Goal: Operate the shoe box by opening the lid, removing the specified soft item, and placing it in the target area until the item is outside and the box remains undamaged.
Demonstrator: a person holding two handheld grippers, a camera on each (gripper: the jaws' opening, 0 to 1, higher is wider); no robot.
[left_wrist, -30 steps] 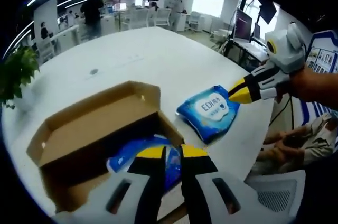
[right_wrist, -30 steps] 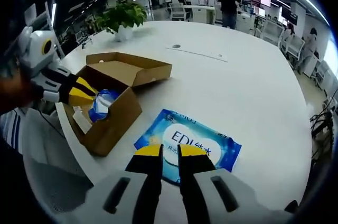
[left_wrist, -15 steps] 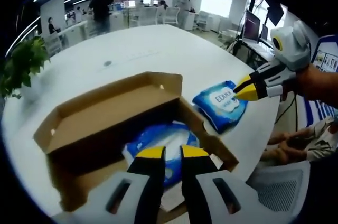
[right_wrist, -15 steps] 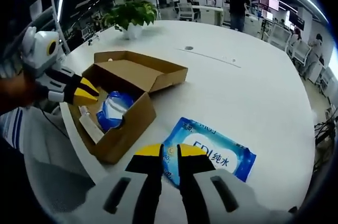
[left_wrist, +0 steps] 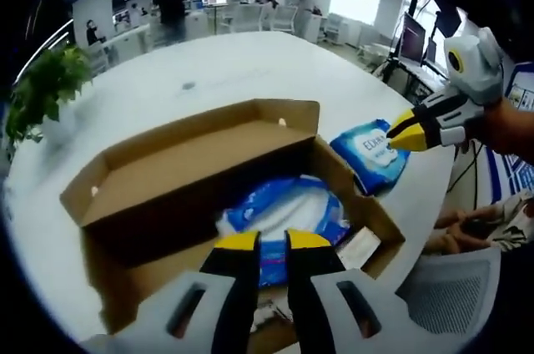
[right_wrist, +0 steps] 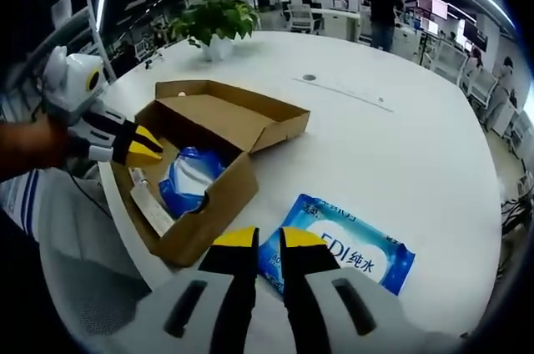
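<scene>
One pack [right_wrist: 346,248] lies outside the box [right_wrist: 219,141], another [left_wrist: 284,214] inside; both grippers, left [left_wrist: 265,241] over it, right [right_wrist: 259,238] beside, sit clenched empty; next: open, grasp inner pack.

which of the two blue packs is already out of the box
The flat blue wipes pack with white lettering, lying on the white table beside the cardboard box. The other blue pack lies inside the open box.
</scene>
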